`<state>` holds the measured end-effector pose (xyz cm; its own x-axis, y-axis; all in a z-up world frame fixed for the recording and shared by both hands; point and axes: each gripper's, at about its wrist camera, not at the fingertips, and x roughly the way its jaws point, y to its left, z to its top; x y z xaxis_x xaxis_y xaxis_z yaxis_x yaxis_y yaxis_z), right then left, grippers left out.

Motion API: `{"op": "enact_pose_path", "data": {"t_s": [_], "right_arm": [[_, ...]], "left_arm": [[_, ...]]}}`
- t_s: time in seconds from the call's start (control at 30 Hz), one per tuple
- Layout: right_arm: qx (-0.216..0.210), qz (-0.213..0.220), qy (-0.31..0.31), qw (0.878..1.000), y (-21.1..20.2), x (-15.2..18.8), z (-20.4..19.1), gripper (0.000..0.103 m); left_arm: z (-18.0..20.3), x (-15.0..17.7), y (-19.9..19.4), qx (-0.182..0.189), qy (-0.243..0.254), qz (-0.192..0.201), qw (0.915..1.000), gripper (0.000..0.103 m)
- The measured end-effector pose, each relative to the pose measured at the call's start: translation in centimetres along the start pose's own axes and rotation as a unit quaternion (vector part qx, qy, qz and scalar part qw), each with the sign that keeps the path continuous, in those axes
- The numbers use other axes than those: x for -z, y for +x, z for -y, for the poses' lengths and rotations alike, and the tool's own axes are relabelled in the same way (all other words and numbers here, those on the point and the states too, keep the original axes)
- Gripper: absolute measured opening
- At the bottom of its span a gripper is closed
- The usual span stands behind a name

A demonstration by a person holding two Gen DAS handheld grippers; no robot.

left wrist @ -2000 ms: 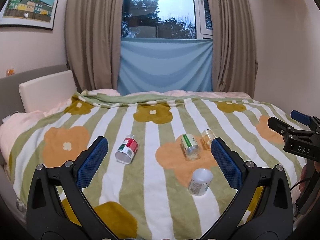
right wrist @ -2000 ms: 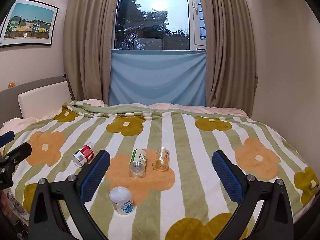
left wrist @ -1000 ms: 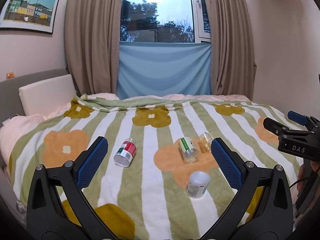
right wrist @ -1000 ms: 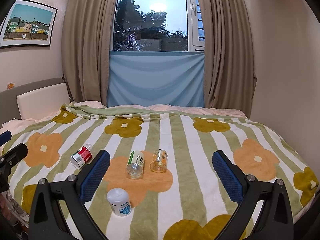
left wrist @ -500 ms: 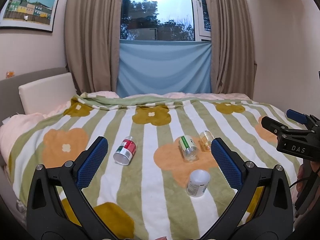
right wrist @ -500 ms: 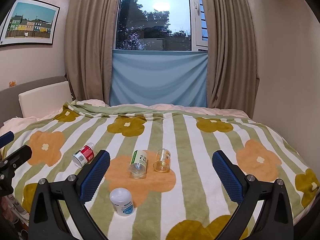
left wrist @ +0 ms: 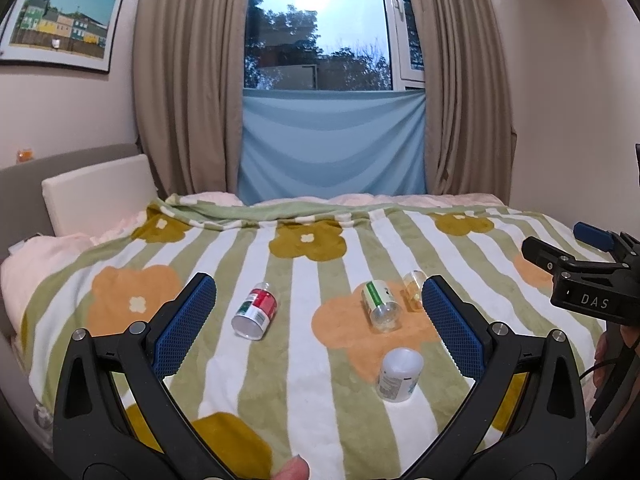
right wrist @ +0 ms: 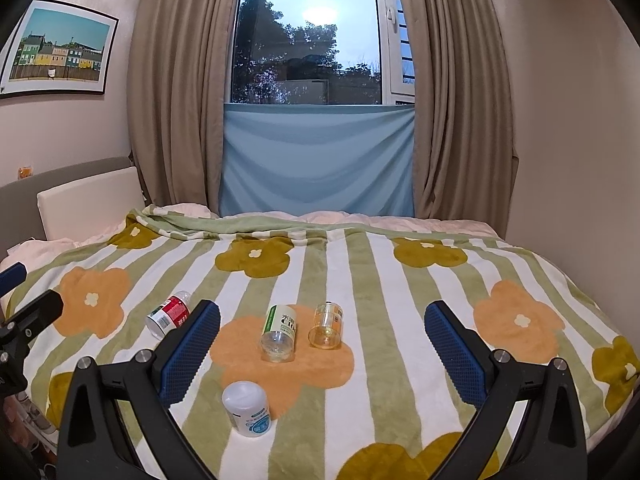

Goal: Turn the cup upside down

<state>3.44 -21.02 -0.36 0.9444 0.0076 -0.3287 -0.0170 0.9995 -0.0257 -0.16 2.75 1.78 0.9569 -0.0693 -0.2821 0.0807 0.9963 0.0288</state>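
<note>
Several small cups lie on a striped flower blanket. A red-and-white cup lies on its side at the left. A green-labelled clear cup and a small amber cup lie side by side on an orange flower. A white cup rests nearest, bottom end up. My left gripper is open above the blanket's near part, holding nothing. My right gripper is open too, hovering nearer than the cups; it also shows as the right gripper at the right edge.
The bed has a white pillow and headboard at the left. A window with beige curtains and a blue cloth stands beyond the bed. A wall runs along the right side. A fingertip shows at the bottom edge.
Both views drift slightly, with small wobbles over the two seconds. The cups have not moved and both grippers stay open.
</note>
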Motion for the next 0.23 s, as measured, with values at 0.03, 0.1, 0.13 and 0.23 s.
{"op": "enact_pose_path", "data": {"t_s": [0.03,0.1,0.13,0.23], "right_arm": [[0.0,0.0,0.0,1.0,0.02,-0.02,-0.02,0.102],[0.0,-0.001,0.0,1.0,0.02,0.01,0.04,0.102],[0.0,-0.001,0.0,1.0,0.02,0.01,0.0,0.102],[0.0,-0.001,0.0,1.0,0.08,0.0,-0.17,0.102]], "left_arm": [[-0.04,0.0,0.02,-0.006,0.0,0.003,1.0,0.103],[-0.15,-0.02,-0.09,-0.01,-0.001,0.005,0.9999,0.103],[-0.25,-0.01,-0.07,-0.007,-0.004,0.007,0.9999,0.103],[-0.6,0.07,-0.21,-0.005,-0.012,0.013,0.9998,0.103]]}}
